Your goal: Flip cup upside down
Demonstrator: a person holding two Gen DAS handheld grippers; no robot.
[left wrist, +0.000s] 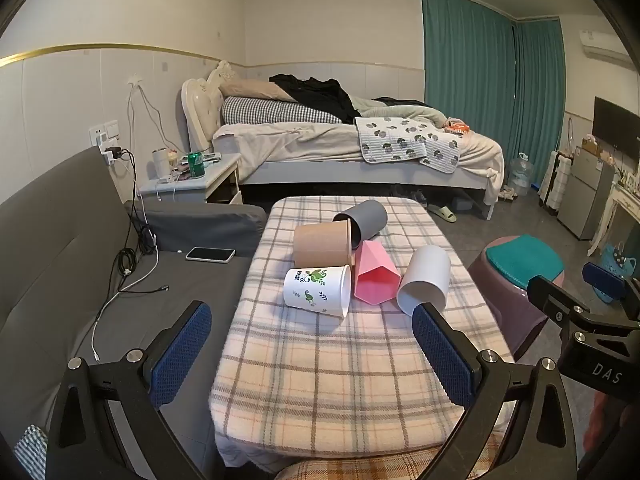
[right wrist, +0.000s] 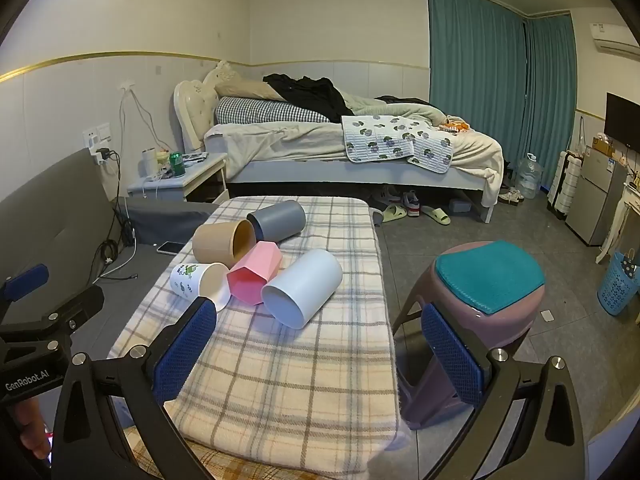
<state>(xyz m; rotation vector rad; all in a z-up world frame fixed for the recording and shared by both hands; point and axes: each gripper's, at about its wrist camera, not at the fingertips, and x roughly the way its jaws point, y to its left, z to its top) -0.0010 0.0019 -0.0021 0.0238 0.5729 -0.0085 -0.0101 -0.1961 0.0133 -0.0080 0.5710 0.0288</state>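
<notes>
Shoes (right wrist: 410, 202) clear only rightward

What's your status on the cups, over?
Left hand-held gripper and right hand-held gripper open, empty. Five cups on their sides, none flipped; white cup nearest. Path clear.

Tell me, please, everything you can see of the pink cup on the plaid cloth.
The pink cup is a faceted, hexagon-mouthed tumbler of matte plastic by its look, empty, lying on its side on the plaid cloth. Its open mouth faces the cameras and its base points away. It sits mid-cluster: the white cup lies alongside on one flank, the leaf-printed cup on the other, the tan cup behind. It appears to touch its neighbours. Neither gripper holds it.
</notes>
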